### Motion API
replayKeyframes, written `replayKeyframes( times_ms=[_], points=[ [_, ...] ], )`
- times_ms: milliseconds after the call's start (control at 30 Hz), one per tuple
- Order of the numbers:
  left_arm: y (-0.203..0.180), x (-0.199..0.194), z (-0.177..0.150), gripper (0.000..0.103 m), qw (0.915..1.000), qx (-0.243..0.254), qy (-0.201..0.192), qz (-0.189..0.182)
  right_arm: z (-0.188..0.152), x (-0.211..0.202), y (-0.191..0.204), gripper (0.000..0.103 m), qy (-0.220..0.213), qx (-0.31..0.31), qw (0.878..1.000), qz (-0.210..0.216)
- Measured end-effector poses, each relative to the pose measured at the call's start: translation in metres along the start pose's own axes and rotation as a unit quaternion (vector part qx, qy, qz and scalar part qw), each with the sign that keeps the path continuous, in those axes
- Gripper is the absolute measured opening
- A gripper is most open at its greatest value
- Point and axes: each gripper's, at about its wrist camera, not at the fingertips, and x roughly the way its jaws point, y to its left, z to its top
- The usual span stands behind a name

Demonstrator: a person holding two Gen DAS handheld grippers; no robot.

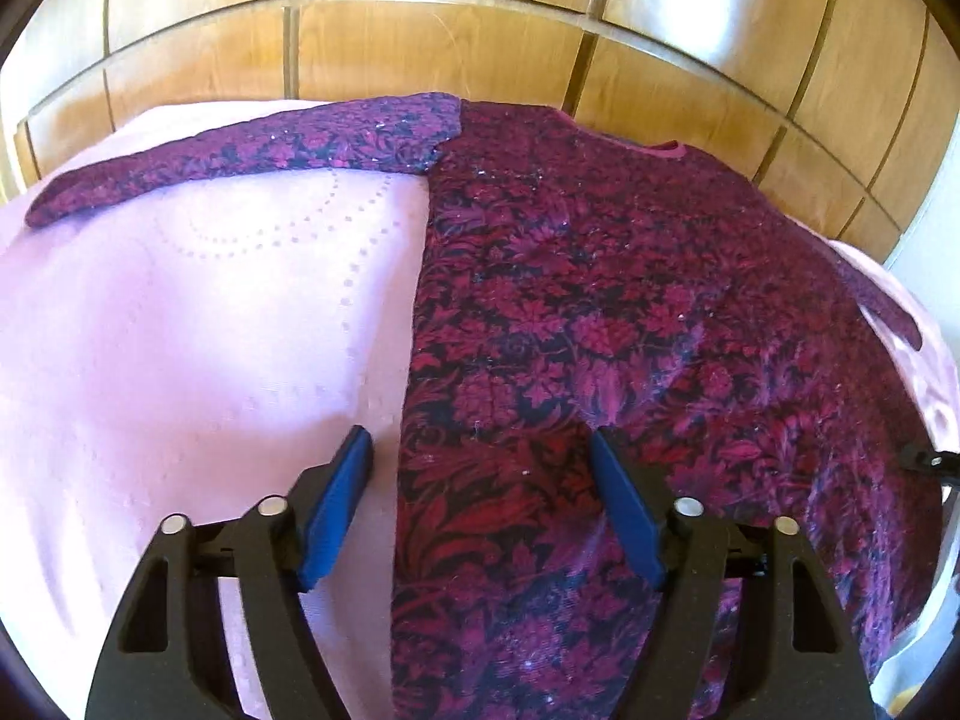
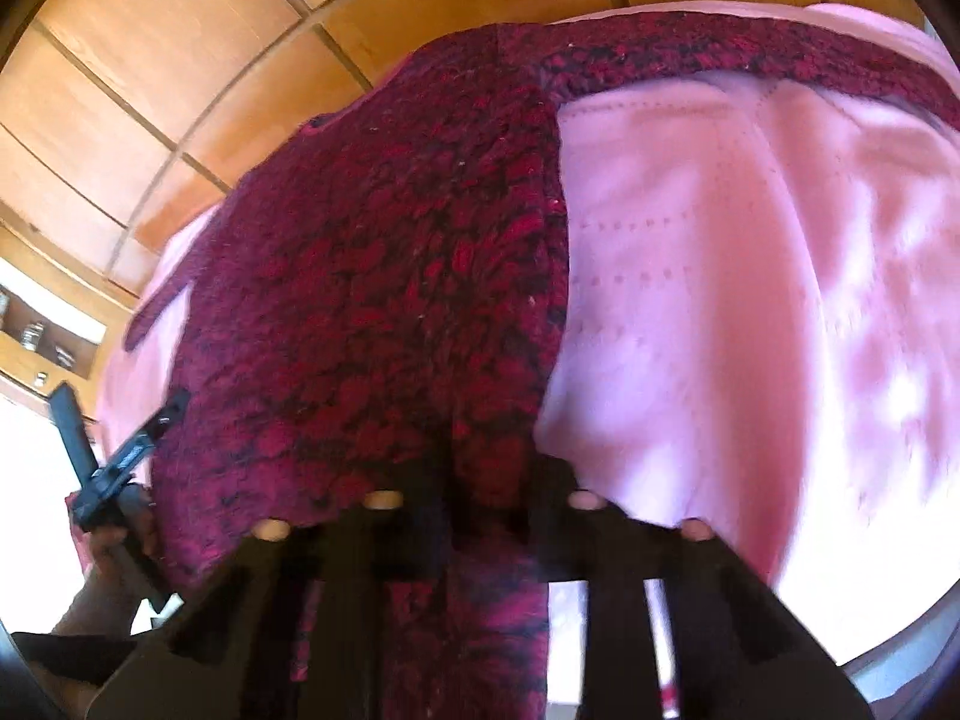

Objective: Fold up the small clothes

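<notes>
Your top (image 1: 630, 312), a dark red and purple floral long-sleeved one, lies flat on the pink bedspread (image 1: 180, 330), with its collar toward the wooden wardrobe (image 1: 420, 48) behind the bed. One sleeve (image 1: 240, 162) stretches out straight from the shoulder across the bedspread, on the side away from the body of the top. Your left gripper (image 1: 480, 447) is spread wide and holds nothing: one blue finger (image 1: 339, 504) sits over the bedspread just beside the top's side edge, the other over the cloth itself, so the edge runs between them. From the right wrist, the top (image 2: 372, 300) fills the middle and your right gripper (image 2: 486, 480) is dark and blurred at the top's hem; cloth lies between its fingers, but you cannot tell whether they are closed on it. The left gripper (image 2: 114, 444) shows at the far side of the top.
</notes>
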Motion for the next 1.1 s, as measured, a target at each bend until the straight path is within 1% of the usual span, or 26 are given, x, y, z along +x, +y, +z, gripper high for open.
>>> replayKeyframes(
  times_ms=[67, 133, 200, 233, 267, 333, 367, 433, 467, 500, 533, 567, 600, 633, 667, 700, 767, 833, 867, 900, 933, 967, 1000, 1033, 1067, 1100],
  points=[
    [0.001, -0.001, 0.0, 0.068, 0.9999, 0.015, 0.004, 0.007, -0.002, -0.015, 0.007, 0.013, -0.024, -0.008, 1.0, 0.004],
    [0.003, 0.002, 0.002, 0.068, 0.9998, 0.018, 0.009, 0.009, -0.009, -0.025, 0.01, 0.012, -0.033, -0.01, 0.999, 0.0],
    [0.006, 0.003, 0.002, 0.068, 0.9997, 0.017, 0.015, 0.007, -0.018, -0.011, 0.006, 0.012, -0.012, -0.021, 0.999, -0.037],
    [0.005, 0.003, 0.004, 0.068, 0.9996, 0.014, 0.019, 0.013, -0.02, -0.002, 0.005, 0.012, -0.002, -0.023, 0.999, -0.049],
    [0.003, 0.001, 0.007, 0.068, 0.9993, 0.011, 0.023, 0.026, -0.022, 0.002, 0.003, 0.013, -0.002, -0.023, 0.998, -0.052],
    [-0.004, -0.004, 0.012, 0.064, 0.999, 0.007, 0.02, 0.039, -0.019, 0.003, 0.001, 0.014, -0.005, -0.011, 0.999, -0.042],
    [-0.006, -0.008, 0.014, 0.064, 0.9991, 0.007, 0.013, 0.039, -0.017, 0.003, -0.001, 0.016, -0.007, -0.008, 0.999, -0.039],
    [-0.015, -0.021, 0.016, 0.064, 0.9997, 0.007, -0.014, 0.019, -0.014, 0.004, -0.004, 0.019, -0.004, -0.008, 0.999, -0.034],
    [-0.021, -0.028, 0.018, 0.064, 0.9995, 0.009, -0.03, 0.003, -0.011, 0.002, -0.007, 0.024, -0.007, 0.0, 1.0, -0.019],
    [-0.025, -0.03, 0.018, 0.065, 0.9992, 0.013, -0.037, -0.004, -0.008, 0.001, -0.01, 0.031, -0.011, 0.012, 1.0, -0.009],
    [-0.03, -0.032, 0.02, 0.064, 0.9988, 0.019, -0.044, -0.011, -0.002, -0.005, -0.02, 0.034, -0.028, 0.038, 0.999, 0.003],
    [-0.034, -0.03, 0.021, 0.065, 0.9985, 0.024, -0.047, -0.017, 0.005, -0.013, -0.03, 0.039, -0.048, 0.061, 0.997, 0.009],
    [-0.036, -0.025, 0.022, 0.065, 0.9985, 0.024, -0.044, -0.022, 0.013, -0.02, -0.044, 0.042, -0.071, 0.091, 0.993, 0.013],
    [-0.037, -0.02, 0.023, 0.064, 0.9988, 0.019, -0.038, -0.025, 0.019, -0.025, -0.054, 0.043, -0.083, 0.11, 0.99, 0.015],
    [-0.036, -0.011, 0.025, 0.065, 0.9991, 0.006, -0.027, -0.032, 0.031, -0.032, -0.077, 0.045, -0.112, 0.152, 0.982, 0.017],
    [-0.035, -0.005, 0.027, 0.065, 0.9991, -0.004, -0.02, -0.036, 0.038, -0.035, -0.089, 0.045, -0.126, 0.172, 0.977, 0.014],
    [-0.03, 0.007, 0.028, 0.065, 0.9989, -0.021, -0.01, -0.04, 0.057, -0.041, -0.127, 0.045, -0.159, 0.231, 0.96, 0.002],
    [-0.026, 0.016, 0.026, 0.065, 0.9987, -0.031, -0.003, -0.041, 0.078, -0.045, -0.169, 0.045, -0.191, 0.296, 0.936, 0.011],
    [-0.026, 0.018, 0.024, 0.069, 0.9985, -0.032, -0.004, -0.044, 0.086, -0.046, -0.184, 0.045, -0.204, 0.32, 0.925, 0.013],
    [-0.028, 0.02, 0.022, 0.071, 0.9985, -0.025, -0.007, -0.047, 0.092, -0.047, -0.196, 0.045, -0.214, 0.34, 0.916, 0.014],
    [-0.031, 0.019, 0.02, 0.075, 0.9989, -0.015, -0.008, -0.045, 0.102, -0.046, -0.212, 0.045, -0.229, 0.367, 0.901, 0.016],
    [-0.037, 0.02, 0.018, 0.079, 0.9993, 0.0, -0.008, -0.036, 0.11, -0.045, -0.226, 0.045, -0.241, 0.387, 0.89, 0.016],
    [-0.043, 0.021, 0.017, 0.081, 0.9994, 0.008, -0.008, -0.031, 0.118, -0.043, -0.236, 0.045, -0.248, 0.403, 0.881, 0.015],
    [-0.047, 0.022, 0.016, 0.084, 0.9995, 0.016, -0.008, -0.028, 0.123, -0.041, -0.245, 0.048, -0.252, 0.415, 0.874, 0.015],
    [-0.049, 0.023, 0.015, 0.086, 0.9995, 0.02, -0.008, -0.024, 0.13, -0.036, -0.256, 0.051, -0.255, 0.435, 0.864, 0.015],
    [-0.048, 0.023, 0.013, 0.087, 0.9994, 0.023, -0.007, -0.023, 0.134, -0.034, -0.266, 0.051, -0.255, 0.446, 0.858, 0.015]
  ],
)
